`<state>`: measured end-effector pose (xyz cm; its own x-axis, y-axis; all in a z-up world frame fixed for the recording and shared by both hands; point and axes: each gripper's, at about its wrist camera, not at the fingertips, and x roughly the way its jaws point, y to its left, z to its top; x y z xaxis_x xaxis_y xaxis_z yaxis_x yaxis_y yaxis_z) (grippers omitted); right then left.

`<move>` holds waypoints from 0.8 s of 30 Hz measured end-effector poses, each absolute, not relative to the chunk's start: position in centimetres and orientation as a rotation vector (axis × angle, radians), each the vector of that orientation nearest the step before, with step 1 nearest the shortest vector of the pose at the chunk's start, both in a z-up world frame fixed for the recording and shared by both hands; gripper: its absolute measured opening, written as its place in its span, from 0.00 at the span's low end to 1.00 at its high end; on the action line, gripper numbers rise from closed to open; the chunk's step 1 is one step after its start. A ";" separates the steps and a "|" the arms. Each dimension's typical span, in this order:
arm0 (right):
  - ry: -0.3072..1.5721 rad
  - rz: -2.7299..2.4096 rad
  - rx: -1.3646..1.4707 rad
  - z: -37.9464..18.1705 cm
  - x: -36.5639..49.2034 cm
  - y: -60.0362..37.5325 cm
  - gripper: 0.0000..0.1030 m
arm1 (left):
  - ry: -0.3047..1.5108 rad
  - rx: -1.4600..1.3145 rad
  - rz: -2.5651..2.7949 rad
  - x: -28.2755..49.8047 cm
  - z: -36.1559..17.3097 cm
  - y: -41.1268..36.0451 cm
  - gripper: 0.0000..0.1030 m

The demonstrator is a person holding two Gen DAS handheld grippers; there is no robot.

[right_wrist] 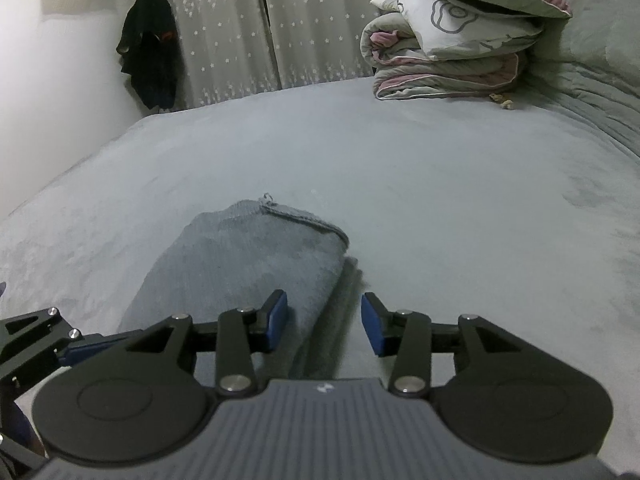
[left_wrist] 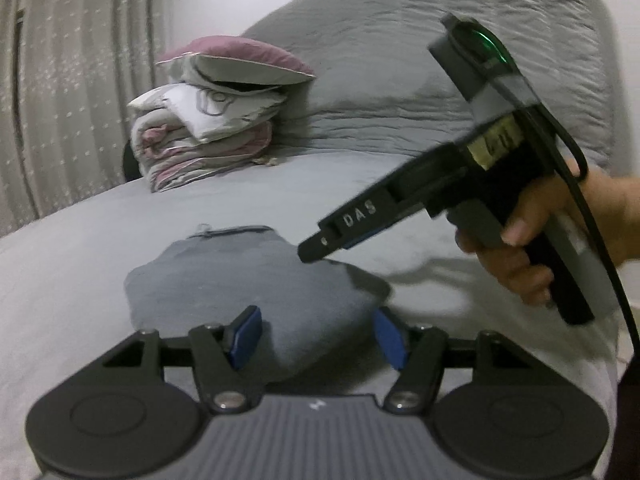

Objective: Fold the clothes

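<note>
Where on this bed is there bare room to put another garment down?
The bare bedsheet between the folded grey cloth and the bedding stack is free, also left of the cloth. It is crowded at the stack and the near edge.

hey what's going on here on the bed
A person is folding laundry with a handheld claw in each hand. A small grey cloth lies folded on the grey bed. Both the left claw and the right claw are open above its near end, neither pinching it. A hand holds the right tool. A stack of folded bedding sits farther back.
</note>
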<state>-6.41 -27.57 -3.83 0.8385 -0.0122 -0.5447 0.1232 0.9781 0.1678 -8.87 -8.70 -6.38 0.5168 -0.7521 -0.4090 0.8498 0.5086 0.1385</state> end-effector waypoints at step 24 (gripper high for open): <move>0.625 -0.019 0.430 -3.1 -11.9 -30.5 0.64 | 0.387 0.279 -1.062 -10.4 -4.5 -5.1 0.72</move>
<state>-11.95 -30.46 -3.09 0.8137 0.1110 -0.5706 0.1454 0.9116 0.3846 -10.43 -5.07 -4.47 0.4301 -0.7896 -0.4376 0.8861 0.4621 0.0370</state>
